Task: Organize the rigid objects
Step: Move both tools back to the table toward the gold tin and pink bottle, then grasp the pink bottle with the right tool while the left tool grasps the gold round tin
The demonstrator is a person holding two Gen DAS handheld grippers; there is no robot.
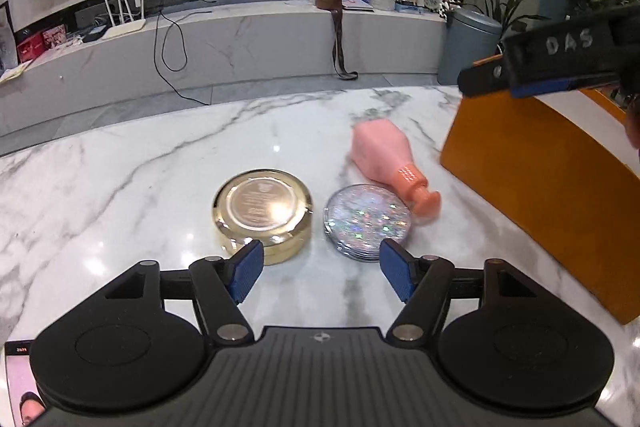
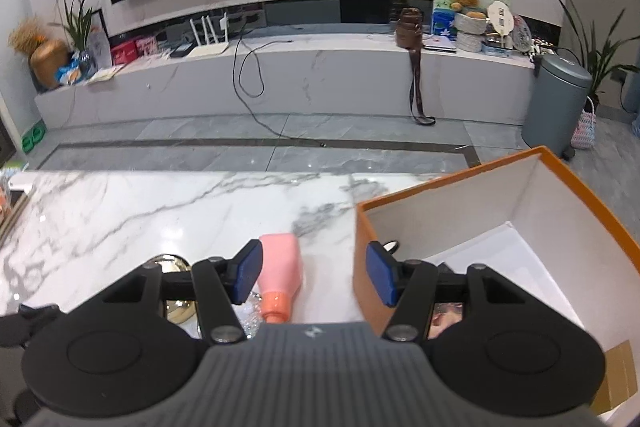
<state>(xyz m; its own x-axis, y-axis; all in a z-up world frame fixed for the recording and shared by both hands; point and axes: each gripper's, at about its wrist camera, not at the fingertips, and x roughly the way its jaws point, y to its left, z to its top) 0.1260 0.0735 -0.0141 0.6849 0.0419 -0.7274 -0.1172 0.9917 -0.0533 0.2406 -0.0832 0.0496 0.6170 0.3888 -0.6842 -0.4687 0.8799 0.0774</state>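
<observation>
"DAS" in pale letters on the right hand-held gripper (image 1: 560, 61)

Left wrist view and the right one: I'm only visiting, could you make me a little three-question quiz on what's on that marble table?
1. True or false: the pink bottle stands upright.
2. Which thing lies nearest the left gripper? A) the gold tin and the glitter disc B) the orange box C) the grey bin
3. Fill in: the right gripper has ______ between its pads.

Key
1. False: it lies on its side, cap toward the camera.
2. A.
3. Nothing: both grippers are open and empty.
</observation>
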